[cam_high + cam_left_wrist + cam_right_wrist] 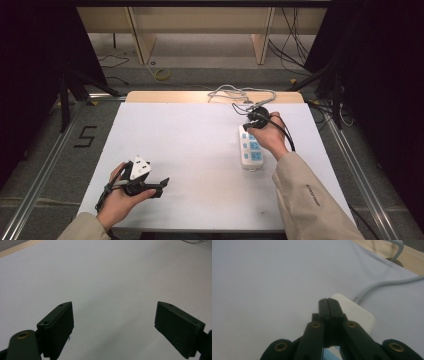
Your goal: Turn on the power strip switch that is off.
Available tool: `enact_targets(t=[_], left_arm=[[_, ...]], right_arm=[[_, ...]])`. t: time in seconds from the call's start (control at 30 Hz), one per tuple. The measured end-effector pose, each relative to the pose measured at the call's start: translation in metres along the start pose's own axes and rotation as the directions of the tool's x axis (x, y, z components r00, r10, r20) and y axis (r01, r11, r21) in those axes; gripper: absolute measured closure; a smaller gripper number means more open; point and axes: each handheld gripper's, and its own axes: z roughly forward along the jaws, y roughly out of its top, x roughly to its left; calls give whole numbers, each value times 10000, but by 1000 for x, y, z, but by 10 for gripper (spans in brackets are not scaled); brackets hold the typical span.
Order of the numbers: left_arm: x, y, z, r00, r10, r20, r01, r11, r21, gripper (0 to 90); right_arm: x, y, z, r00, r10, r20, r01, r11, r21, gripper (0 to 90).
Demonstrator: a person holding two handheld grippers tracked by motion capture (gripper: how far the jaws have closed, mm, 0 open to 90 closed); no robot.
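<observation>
A white power strip point(251, 150) with blue sockets lies on the right half of the white table point(190, 145). Its grey cable point(240, 92) runs off toward the far edge. My right gripper point(249, 125) hovers over the strip's far end. In the right gripper view its jaws are pressed together, shut point(328, 300), with nothing seen between them, just above the strip's cable end point(359, 313). My left gripper point(161, 184) rests low near the front left of the table. Its jaws stand wide open point(113, 307) over bare white surface.
The cable point(382, 283) curls over the wooden strip point(175, 96) at the table's far edge. Metal rails point(45, 165) run along both sides of the table. Beyond it are wooden shelving legs and loose cables on the floor point(162, 75).
</observation>
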Motion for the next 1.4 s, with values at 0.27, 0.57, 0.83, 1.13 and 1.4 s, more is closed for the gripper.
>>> enact_targets(t=[0.27, 0.57, 0.83, 1.13, 1.4], left_arm=[[-1, 0, 0, 10000, -60, 0, 60, 10000, -29, 153], [-1, 0, 1, 10000, -53, 9, 53, 10000, -29, 153], [-1, 0, 1, 10000, -37, 19, 37, 10000, -20, 153], [-1, 0, 1, 10000, -27, 23, 27, 10000, -26, 153], [0, 0, 1, 10000, -17, 18, 17, 10000, -29, 153]], right_arm=[[0, 0, 3, 10000, -9, 3, 9, 10000, 75, 900], [-1, 0, 6, 10000, -37, 8, 37, 9998, 187, 900], [-1, 0, 9, 10000, -54, 32, 53, 9997, 251, 900], [-1, 0, 12, 10000, -1, 32, 0, 9993, 376, 900], [-1, -1, 16, 10000, 6, 52, -8, 9987, 518, 900]])
